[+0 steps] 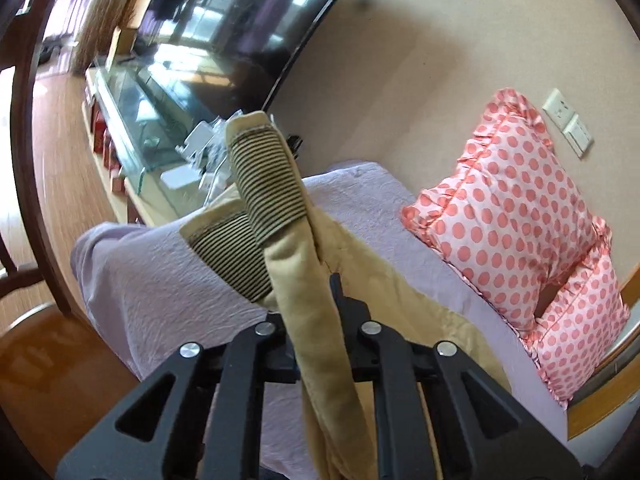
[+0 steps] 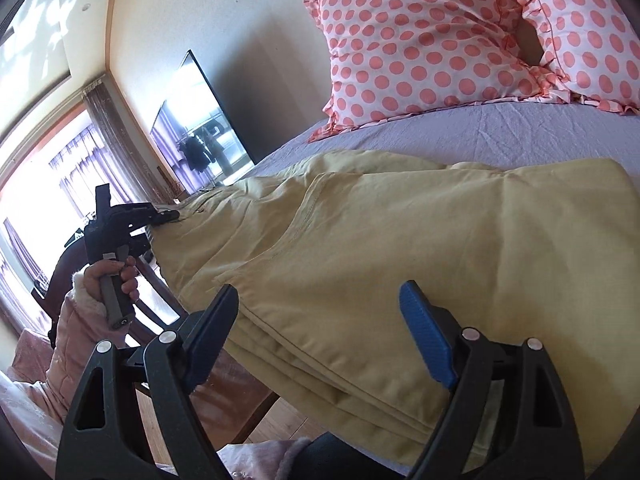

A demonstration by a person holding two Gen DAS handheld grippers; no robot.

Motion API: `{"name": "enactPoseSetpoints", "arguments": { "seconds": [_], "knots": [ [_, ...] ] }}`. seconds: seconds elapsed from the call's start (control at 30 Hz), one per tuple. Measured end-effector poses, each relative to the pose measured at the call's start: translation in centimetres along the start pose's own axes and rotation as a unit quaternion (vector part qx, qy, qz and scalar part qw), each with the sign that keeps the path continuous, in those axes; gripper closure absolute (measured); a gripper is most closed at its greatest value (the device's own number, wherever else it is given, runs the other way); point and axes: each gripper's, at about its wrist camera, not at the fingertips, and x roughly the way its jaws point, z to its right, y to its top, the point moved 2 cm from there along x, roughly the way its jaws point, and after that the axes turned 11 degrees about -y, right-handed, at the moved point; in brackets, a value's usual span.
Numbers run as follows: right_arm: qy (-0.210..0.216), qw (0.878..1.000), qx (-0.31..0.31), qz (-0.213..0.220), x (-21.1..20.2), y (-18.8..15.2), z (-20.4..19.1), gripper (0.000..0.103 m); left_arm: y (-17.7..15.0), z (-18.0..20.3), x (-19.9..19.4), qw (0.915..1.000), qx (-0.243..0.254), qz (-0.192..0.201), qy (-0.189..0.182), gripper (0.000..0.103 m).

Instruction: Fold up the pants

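Tan pants (image 2: 360, 248) lie folded over on a lilac bed sheet (image 2: 500, 132). My left gripper (image 1: 320, 296) is shut on the pants' leg ends (image 1: 312, 280), whose striped ribbed cuffs (image 1: 264, 184) stick up past the fingers. The same gripper shows in the right wrist view (image 2: 168, 214), held by a hand at the pants' left end, lifted off the bed. My right gripper (image 2: 320, 328) is open, its blue-padded fingers (image 2: 424, 328) straddling the pants' near folded edge without gripping.
Two pink polka-dot pillows (image 2: 432, 40) lean against the wall at the bed's far side. A large TV (image 1: 240, 20) and a glass-topped cabinet (image 1: 132, 112) stand beyond the bed's end. A wood chair (image 2: 68, 264) and wood floor (image 1: 60, 160) are beside the bed.
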Motion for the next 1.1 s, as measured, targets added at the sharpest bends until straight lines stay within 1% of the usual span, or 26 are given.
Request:
{"name": "enactPoseSetpoints", "arguments": {
  "seconds": [0.07, 0.13, 0.17, 0.2, 0.23, 0.3, 0.37, 0.4, 0.43, 0.47, 0.53, 0.57, 0.6, 0.63, 0.73, 0.77, 0.8, 0.83, 0.9, 0.93, 0.97, 1.0, 1.03, 1.07, 1.1],
  "knots": [
    [-0.018, 0.999, 0.016, 0.025, -1.6, 0.3, 1.7, 0.018, 0.1, 4.7, -0.4, 0.9977, 0.066, 0.001, -0.013, 0.094],
    [-0.039, 0.997, 0.039, 0.052, -3.4, 0.7, 3.7, 0.018, -0.7, 10.3, -0.7, 0.9901, 0.131, -0.008, -0.049, 0.094],
    [-0.052, 0.995, 0.053, 0.066, -4.4, 0.9, 4.8, 0.018, -1.5, 13.2, -0.7, 0.9843, 0.16, -0.017, -0.073, 0.094],
    [-0.066, 0.992, 0.067, 0.08, -5.4, 1.0, 5.9, 0.018, -2.6, 16.2, -0.7, 0.976, 0.19, -0.028, -0.103, 0.094],
    [-0.08, 0.989, 0.082, 0.093, -6.4, 1.2, 7.0, 0.017, -4.0, 19.0, -0.7, 0.9653, 0.219, -0.041, -0.136, 0.094],
    [-0.104, 0.981, 0.114, 0.118, -8.5, 1.2, 9.2, 0.016, -7.6, 24.3, -0.6, 0.937, 0.274, -0.078, -0.203, 0.093],
    [-0.125, 0.972, 0.143, 0.135, -10.4, 1.0, 11.3, 0.015, -12.4, 28.6, 0.0, 0.901, 0.323, -0.134, -0.257, 0.091],
    [-0.135, 0.968, 0.159, 0.141, -11.2, 0.9, 12.4, 0.013, -15.2, 30.1, 0.5, 0.881, 0.346, -0.167, -0.276, 0.091],
    [-0.139, 0.964, 0.174, 0.145, -11.9, 0.7, 13.3, 0.012, -18.1, 31.2, 1.2, 0.8606, 0.367, -0.2, -0.29, 0.091],
    [-0.14, 0.961, 0.188, 0.148, -12.4, 0.5, 14.2, 0.012, -21.0, 31.9, 2.0, 0.8403, 0.388, -0.236, -0.296, 0.091],
    [-0.142, 0.956, 0.213, 0.147, -13.1, 0.1, 15.6, 0.012, -25.8, 32.0, 3.5, 0.8106, 0.409, -0.299, -0.294, 0.092],
    [-0.143, 0.954, 0.221, 0.147, -13.4, -0.1, 16.1, 0.012, -27.3, 31.7, 3.7, 0.8057, 0.422, -0.304, -0.283, 0.092],
    [-0.143, 0.952, 0.226, 0.146, -13.5, -0.2, 16.6, 0.012, -28.0, 31.6, 3.4, 0.8044, 0.441, -0.288, -0.276, 0.092],
    [-0.142, 0.952, 0.229, 0.145, -13.5, -0.2, 16.9, 0.012, -27.9, 31.6, 2.9, 0.8058, 0.449, -0.272, -0.275, 0.092],
    [-0.121, 0.953, 0.239, 0.141, -13.2, 0.1, 17.2, 0.012, -25.8, 32.3, 2.3, 0.8245, 0.418, -0.247, -0.291, 0.092],
    [-0.108, 0.954, 0.244, 0.139, -12.9, 0.2, 17.3, 0.012, -25.7, 32.6, 2.2, 0.8263, 0.417, -0.243, -0.291, 0.092],
    [-0.093, 0.954, 0.25, 0.136, -12.5, 0.4, 17.4, 0.012, -26.6, 32.9, 2.1, 0.823, 0.423, -0.244, -0.29, 0.092],
    [-0.082, 0.954, 0.255, 0.134, -12.2, 0.6, 17.5, 0.012, -27.5, 33.4, 2.1, 0.8167, 0.432, -0.249, -0.29, 0.092],
    [-0.07, 0.954, 0.262, 0.124, -11.5, 0.8, 17.4, 0.012, -30.3, 33.6, 2.6, 0.7994, 0.463, -0.265, -0.277, 0.09],
    [-0.067, 0.955, 0.264, 0.116, -11.2, 0.8, 17.4, 0.012, -31.1, 33.7, 2.9, 0.7956, 0.474, -0.266, -0.267, 0.088],
    [-0.062, 0.957, 0.264, 0.106, -10.9, 0.9, 17.3, 0.012, -31.2, 33.5, 2.7, 0.7954, 0.476, -0.262, -0.268, 0.086],
    [-0.059, 0.96, 0.258, 0.094, -10.4, 1.1, 17.2, 0.012, -30.9, 33.3, 2.3, 0.7955, 0.47, -0.265, -0.277, 0.082],
    [-0.059, 0.963, 0.25, 0.079, -10.0, 1.3, 17.1, 0.012, -30.2, 32.9, 1.8, 0.7944, 0.457, -0.274, -0.291, 0.069],
    [-0.064, 0.967, 0.238, 0.064, -9.5, 1.5, 16.9, 0.012, -29.1, 32.4, 1.2, 0.7874, 0.43, -0.296, -0.327, 0.057],
    [-0.067, 0.971, 0.225, 0.049, -8.9, 1.7, 16.6, 0.013, -27.7, 31.8, 0.5, 0.7811, 0.398, -0.312, -0.367, 0.038]
  ]
}}
